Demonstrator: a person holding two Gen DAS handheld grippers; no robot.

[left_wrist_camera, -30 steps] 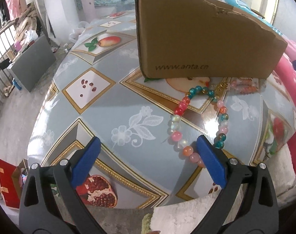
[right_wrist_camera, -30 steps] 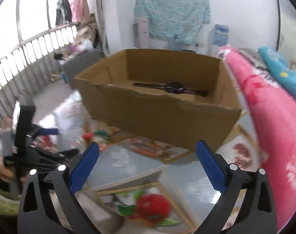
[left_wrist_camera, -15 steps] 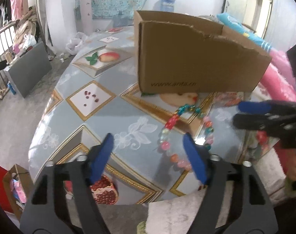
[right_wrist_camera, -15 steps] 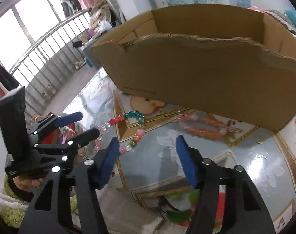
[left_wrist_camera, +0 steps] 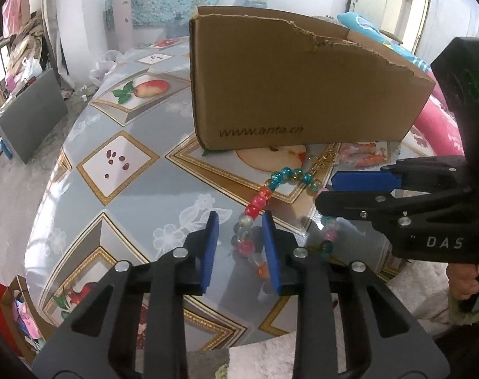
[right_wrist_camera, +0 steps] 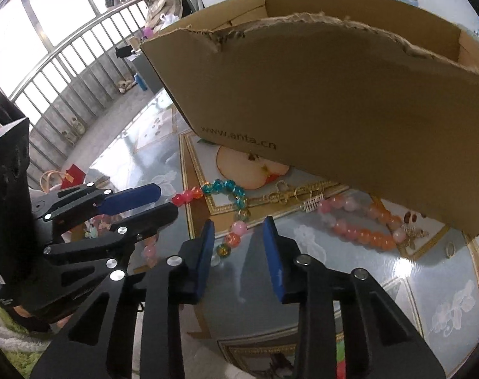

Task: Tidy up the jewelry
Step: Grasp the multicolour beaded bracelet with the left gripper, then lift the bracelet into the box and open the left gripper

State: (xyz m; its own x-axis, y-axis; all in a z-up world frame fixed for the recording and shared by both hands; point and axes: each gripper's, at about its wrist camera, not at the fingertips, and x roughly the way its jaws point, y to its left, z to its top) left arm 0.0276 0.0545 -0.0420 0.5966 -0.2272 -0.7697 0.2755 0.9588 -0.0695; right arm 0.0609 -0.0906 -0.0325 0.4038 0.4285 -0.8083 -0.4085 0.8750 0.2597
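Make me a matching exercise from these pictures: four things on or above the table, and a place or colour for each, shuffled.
Things:
1. multicoloured bead bracelet
2. orange and pink bead bracelet
3. gold chain
4. cardboard box

Descriptions:
A. brown, torn top edge, printed web address
B. lies just in front of the box's near-right part
C. thin metal, between the two bead bracelets
D. both grippers at its opposite sides

Pairs: 1-D, 2-B, 3-C, 4-A
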